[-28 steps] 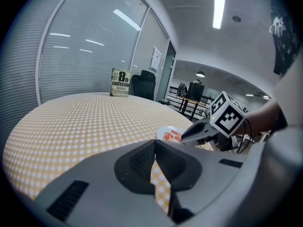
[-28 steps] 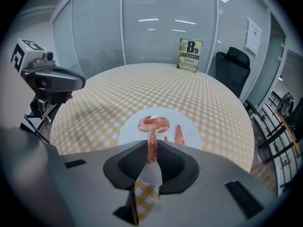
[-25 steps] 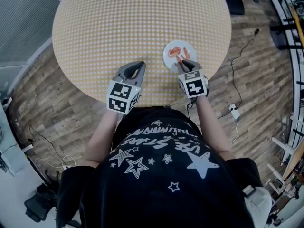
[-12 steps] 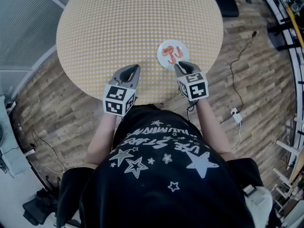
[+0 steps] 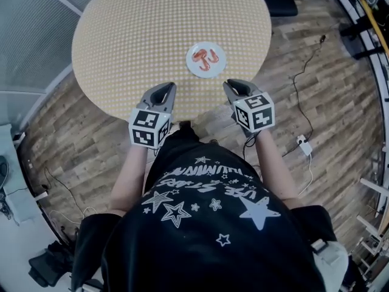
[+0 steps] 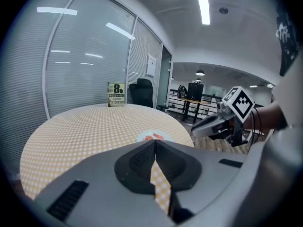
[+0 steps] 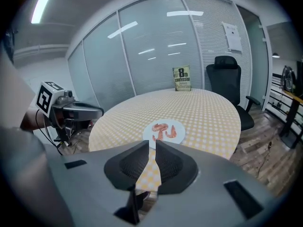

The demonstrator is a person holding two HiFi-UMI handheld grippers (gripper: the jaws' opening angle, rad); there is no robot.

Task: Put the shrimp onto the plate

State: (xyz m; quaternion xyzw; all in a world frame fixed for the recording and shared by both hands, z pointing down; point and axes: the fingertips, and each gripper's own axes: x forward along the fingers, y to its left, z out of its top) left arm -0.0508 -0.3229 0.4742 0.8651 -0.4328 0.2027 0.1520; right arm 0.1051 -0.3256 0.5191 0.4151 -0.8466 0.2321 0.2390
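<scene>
The left tool (image 6: 154, 143), grey moulded plastic with ribbed inner faces, has its tips pressed together on nothing. The right tool (image 7: 152, 145), of the same build, is parted by a thin slit and empty. Both hang by the near edge of the round bench (image 5: 140, 35), which has a yellow checked top. The curled orange shrimp (image 5: 205, 56), seemingly three pieces, lie on the small round white plate (image 5: 205, 72), farther off between the tools and touching neither.
</scene>
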